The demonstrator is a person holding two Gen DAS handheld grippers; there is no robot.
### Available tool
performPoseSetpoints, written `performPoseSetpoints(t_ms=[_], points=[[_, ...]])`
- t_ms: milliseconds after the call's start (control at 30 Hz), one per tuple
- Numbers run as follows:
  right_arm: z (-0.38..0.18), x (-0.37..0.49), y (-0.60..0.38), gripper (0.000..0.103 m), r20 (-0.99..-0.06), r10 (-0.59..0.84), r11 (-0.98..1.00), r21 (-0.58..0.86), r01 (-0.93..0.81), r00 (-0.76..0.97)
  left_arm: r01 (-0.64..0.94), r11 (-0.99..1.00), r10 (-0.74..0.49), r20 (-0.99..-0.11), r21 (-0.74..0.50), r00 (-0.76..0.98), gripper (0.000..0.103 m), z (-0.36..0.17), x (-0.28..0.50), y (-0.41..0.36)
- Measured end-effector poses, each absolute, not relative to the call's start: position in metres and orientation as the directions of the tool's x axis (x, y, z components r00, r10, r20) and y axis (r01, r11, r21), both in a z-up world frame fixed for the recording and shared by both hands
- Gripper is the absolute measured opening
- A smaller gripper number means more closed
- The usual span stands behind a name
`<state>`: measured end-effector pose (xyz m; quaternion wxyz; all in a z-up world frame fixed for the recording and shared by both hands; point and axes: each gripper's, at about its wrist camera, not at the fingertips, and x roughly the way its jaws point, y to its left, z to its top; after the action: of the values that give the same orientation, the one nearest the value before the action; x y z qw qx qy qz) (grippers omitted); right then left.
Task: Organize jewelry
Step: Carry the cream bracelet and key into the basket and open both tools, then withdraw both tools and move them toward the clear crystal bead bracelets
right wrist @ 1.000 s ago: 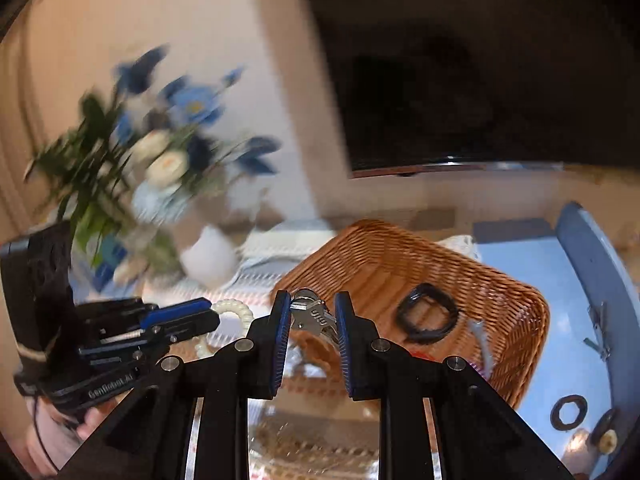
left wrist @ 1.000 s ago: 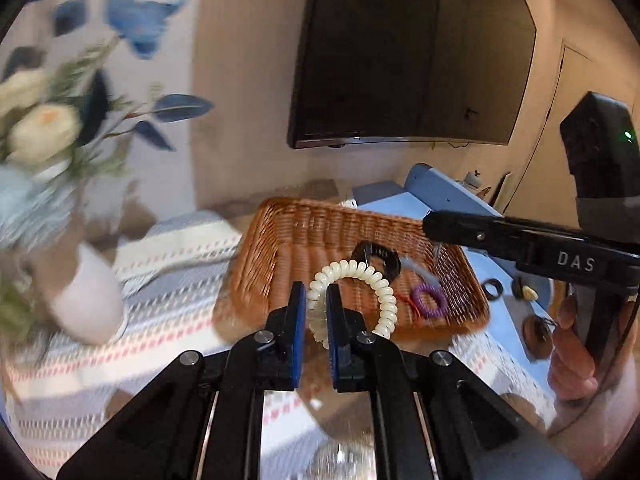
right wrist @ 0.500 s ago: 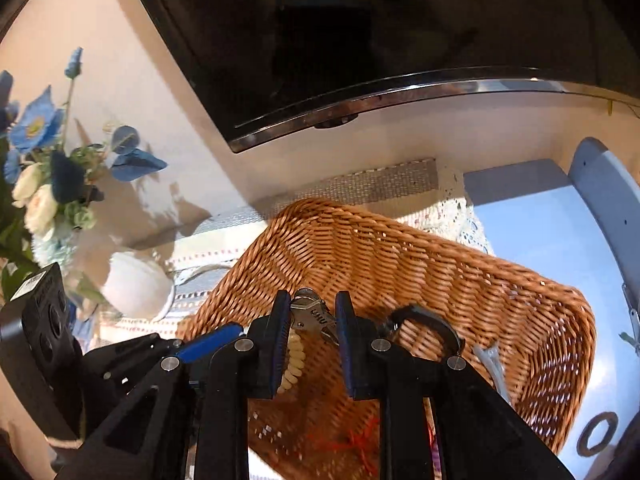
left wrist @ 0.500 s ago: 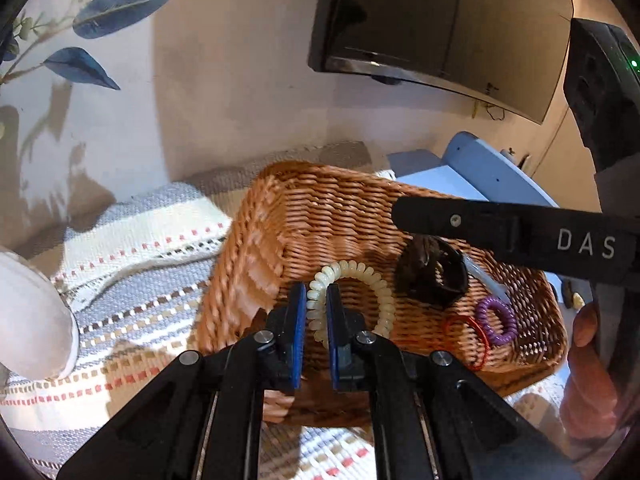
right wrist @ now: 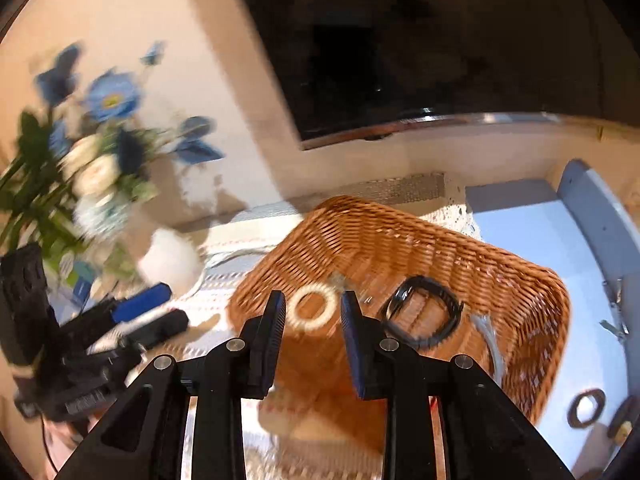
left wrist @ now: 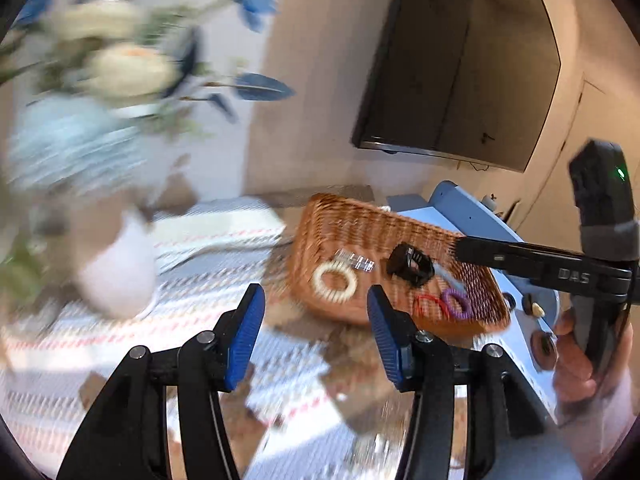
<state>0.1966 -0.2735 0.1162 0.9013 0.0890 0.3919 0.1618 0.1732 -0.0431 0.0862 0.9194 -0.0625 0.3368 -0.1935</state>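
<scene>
Left wrist: left tongs (left wrist: 316,312) gape empty; right tongs (right wrist: 312,320) parted; cream bracelet (left wrist: 334,281) inside basket (left wrist: 360,224).

A dark screen (left wrist: 460,64) hangs on a beige wall (left wrist: 316,80) above a striped tablecloth (left wrist: 224,236).

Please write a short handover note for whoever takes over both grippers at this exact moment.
Left gripper: open, empty, pulled back from the wicker basket.
Right gripper: open, empty, at the basket's near edge.
In the basket: cream beaded bracelet, small silver piece beside it, black band, red ring, purple hair tie.
Done: bracelet and silver piece lie in the basket.
Left: small items on the blue tray to the right, including a dark ring; the views are blurred, so check what they are before picking.
</scene>
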Motion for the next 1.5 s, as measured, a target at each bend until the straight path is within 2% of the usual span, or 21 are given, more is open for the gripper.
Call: performPoseSetpoints(t_ms=[100,233,400,500,633,867,1000,1267,1367,1400,1500], points=[[0.122,0.148,-0.264,0.03,-0.648,0.393,0.92,0.264,-0.291,0.652,0.264,0.933,-0.359,-0.594,-0.244,0.72,0.054,0.083,0.131,-0.011],[0.101,0.088,-0.252,0.048,-0.636,0.398,0.914,0.209,-0.348,0.661,0.187,0.956,-0.289,-0.637,-0.224,0.714,0.054,0.057,0.081,0.019],[0.05,0.057,-0.24,0.048,-0.696,0.36,0.92,0.155,-0.36,0.621,0.155,0.969,-0.245,-0.723,-0.19,0.646,0.054,0.005,0.04,0.022],[0.028,0.054,-0.235,0.048,-0.713,0.338,0.926,0.136,-0.351,0.614,0.157,0.973,-0.23,-0.744,-0.169,0.627,0.054,-0.015,0.029,0.016],[0.013,0.054,-0.236,0.048,-0.724,0.314,0.934,0.119,-0.338,0.614,0.145,0.98,-0.198,-0.756,-0.137,0.624,0.054,-0.025,0.03,0.01],[0.004,0.058,-0.245,0.048,-0.724,0.321,0.938,0.154,-0.311,0.611,0.153,0.977,-0.21,-0.738,-0.146,0.642,0.053,-0.024,0.025,0.012],[-0.001,0.066,-0.246,0.048,-0.752,0.296,0.948,0.153,-0.281,0.589,0.229,0.96,-0.272,-0.734,-0.163,0.622,0.045,-0.018,0.027,-0.007],[0.001,0.067,-0.258,0.045,-0.736,0.282,0.958,0.179,-0.225,0.615,0.494,0.865,-0.397,-0.72,-0.087,0.569,0.045,0.002,0.035,-0.092],[-0.004,0.08,-0.27,0.037,-0.774,0.27,0.963,0.227,-0.148,0.572,0.565,0.811,-0.485,-0.713,-0.15,0.507,0.042,0.002,0.05,-0.101],[-0.007,0.086,-0.273,0.029,-0.787,0.283,0.959,0.247,-0.14,0.548,0.572,0.806,-0.487,-0.716,-0.148,0.501,0.04,0.001,0.056,-0.104],[-0.002,0.099,-0.268,0.027,-0.787,0.282,0.959,0.221,-0.175,0.549,0.584,0.801,-0.479,-0.726,-0.131,0.493,0.037,0.0,0.068,-0.111]])
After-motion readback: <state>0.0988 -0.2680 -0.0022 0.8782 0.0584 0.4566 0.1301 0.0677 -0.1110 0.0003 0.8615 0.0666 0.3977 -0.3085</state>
